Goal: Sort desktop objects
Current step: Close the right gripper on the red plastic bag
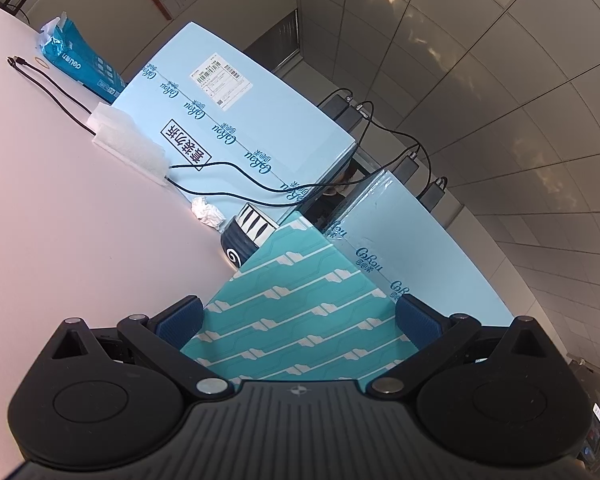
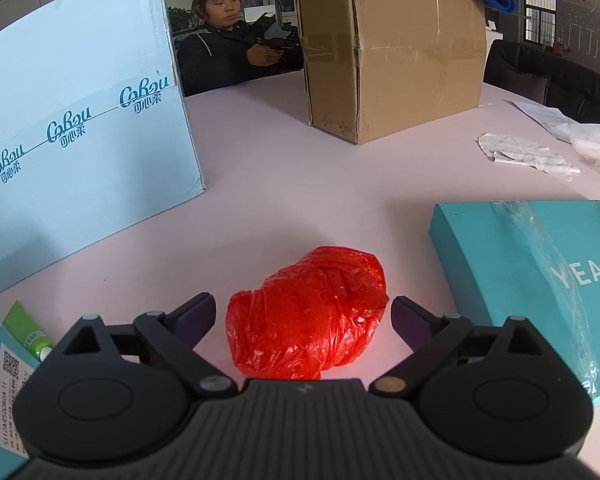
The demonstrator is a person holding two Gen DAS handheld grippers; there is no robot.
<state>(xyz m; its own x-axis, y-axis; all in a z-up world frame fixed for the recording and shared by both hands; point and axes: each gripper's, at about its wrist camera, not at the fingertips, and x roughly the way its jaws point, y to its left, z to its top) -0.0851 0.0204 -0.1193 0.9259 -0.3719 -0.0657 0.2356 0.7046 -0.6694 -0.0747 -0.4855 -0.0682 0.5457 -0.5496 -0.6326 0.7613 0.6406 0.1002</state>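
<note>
On the table (image 2: 260,184), red bag (image 2: 306,312) between the right hand-held gripper (image 2: 303,314) fingers.

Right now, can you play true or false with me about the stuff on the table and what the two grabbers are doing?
1. The left gripper has a teal patterned box between its jaws. True.
2. The right gripper is squeezing the red plastic bag tight. False: its jaws are open, one on each side of the bag, with gaps showing.
3. A brown cardboard box stands on the table beyond the red bag. True.
4. The red bag sits on top of the brown box. False: it lies on the table, well in front of the box.
5. Black cables run across the big light blue box. True.
</note>
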